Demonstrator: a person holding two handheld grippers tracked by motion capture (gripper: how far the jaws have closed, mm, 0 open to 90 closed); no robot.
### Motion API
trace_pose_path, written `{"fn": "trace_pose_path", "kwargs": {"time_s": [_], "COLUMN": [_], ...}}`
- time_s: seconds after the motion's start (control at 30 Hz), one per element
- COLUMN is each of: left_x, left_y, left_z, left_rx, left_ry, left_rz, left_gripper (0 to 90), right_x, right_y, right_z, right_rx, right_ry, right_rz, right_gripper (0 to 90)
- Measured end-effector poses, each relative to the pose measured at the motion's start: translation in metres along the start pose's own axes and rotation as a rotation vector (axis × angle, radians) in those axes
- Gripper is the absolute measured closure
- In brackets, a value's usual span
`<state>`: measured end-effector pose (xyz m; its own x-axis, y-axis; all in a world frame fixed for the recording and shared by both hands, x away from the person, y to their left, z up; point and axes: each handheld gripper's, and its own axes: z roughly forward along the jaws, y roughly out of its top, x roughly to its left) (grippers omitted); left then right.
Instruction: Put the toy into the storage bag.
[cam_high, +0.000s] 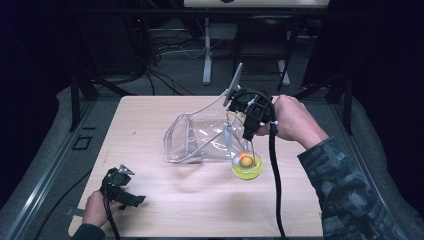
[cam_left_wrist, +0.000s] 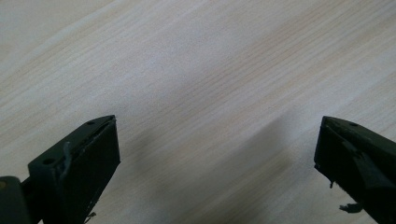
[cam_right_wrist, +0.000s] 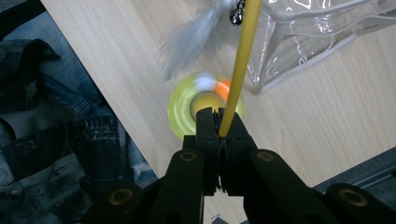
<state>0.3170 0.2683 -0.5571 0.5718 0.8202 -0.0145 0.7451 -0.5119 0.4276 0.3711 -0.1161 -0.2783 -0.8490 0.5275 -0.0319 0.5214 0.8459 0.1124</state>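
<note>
The right tool (cam_right_wrist: 219, 128) is clamped tight on a thin yellow wand (cam_right_wrist: 238, 65), part of a cat teaser toy whose grey feather (cam_right_wrist: 196, 35) and small bell (cam_right_wrist: 237, 17) hang beside the wand above the yellow disc base (cam_high: 247, 167). That base sits on the worktop (cam_high: 200, 200) just beside the lower right corner of a clear plastic zip pouch (cam_high: 200, 137), with an orange ball (cam_high: 246, 160) on it. The left tool (cam_left_wrist: 217, 154) rests low over bare wood near the front left corner, its jaws spread wide with nothing between them. The work in hand looks like lifting the toy to get it into the pouch. To do it well, keep the pinch firm, because the wand is slim and springy and could slip or whip. Raise it straight so the base comes up level, and let the feather hang clear of the pouch rim. The free left tool could usefully hold the pouch mouth open and steady.
</note>
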Motion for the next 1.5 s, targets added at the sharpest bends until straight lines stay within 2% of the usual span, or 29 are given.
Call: {"fn": "trace_pose_path", "kwargs": {"time_s": [0.87,1.5], "left_x": [0.002,0.002], "left_y": [-0.001,0.000], "left_z": [0.001,0.002], "left_rx": [0.009,0.006], "left_ry": [-0.009,-0.018], "left_rz": [0.004,0.001], "left_gripper": [0.2,0.2], "right_x": [-0.006,-0.012], "right_y": [0.020,0.051], "right_z": [-0.065,-0.093], "right_rx": [-0.035,-0.042], "right_ry": [-0.084,-0.131], "right_rz": [-0.002,0.012], "right_gripper": [87.6,87.6]}}
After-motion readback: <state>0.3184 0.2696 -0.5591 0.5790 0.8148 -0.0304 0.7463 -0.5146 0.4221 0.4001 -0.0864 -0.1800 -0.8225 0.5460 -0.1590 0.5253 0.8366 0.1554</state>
